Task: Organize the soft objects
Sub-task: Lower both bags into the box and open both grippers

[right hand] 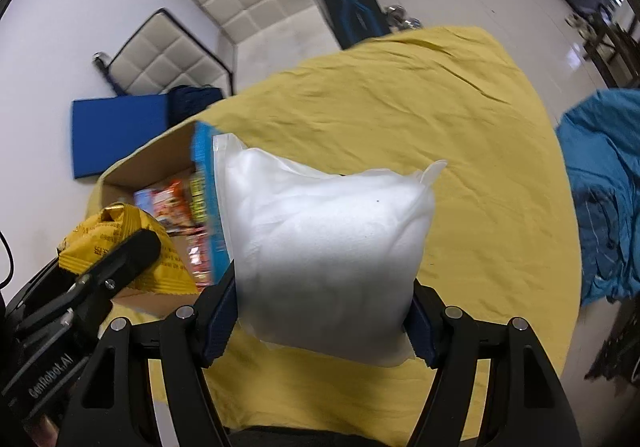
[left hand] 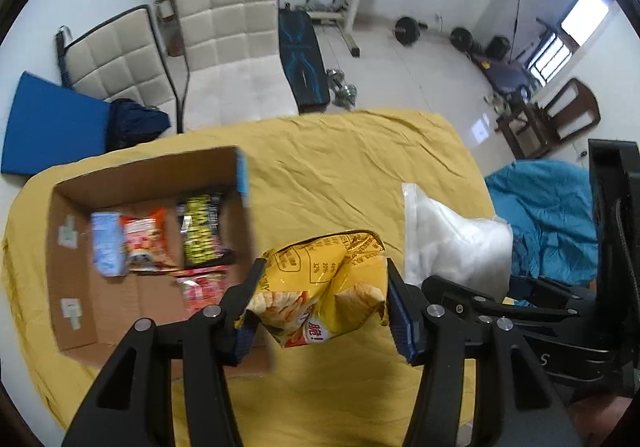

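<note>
My left gripper (left hand: 322,287) is shut on a yellow snack bag (left hand: 320,287) and holds it above the yellow cloth, just right of an open cardboard box (left hand: 72,287). The box holds several snack packets (left hand: 140,243). My right gripper (right hand: 324,307) is shut on a white soft bag (right hand: 328,247), held in the air right of the box (right hand: 160,163). The white bag also shows in the left wrist view (left hand: 452,243), to the right of the yellow bag. The yellow bag and left gripper show at the lower left of the right wrist view (right hand: 116,239).
A yellow cloth (left hand: 340,167) covers the table. A teal cloth (right hand: 600,199) lies off its right side. Two cream padded chairs (left hand: 232,43), a blue mat (left hand: 48,123), a weight bench (left hand: 302,59) and barbells stand on the floor beyond.
</note>
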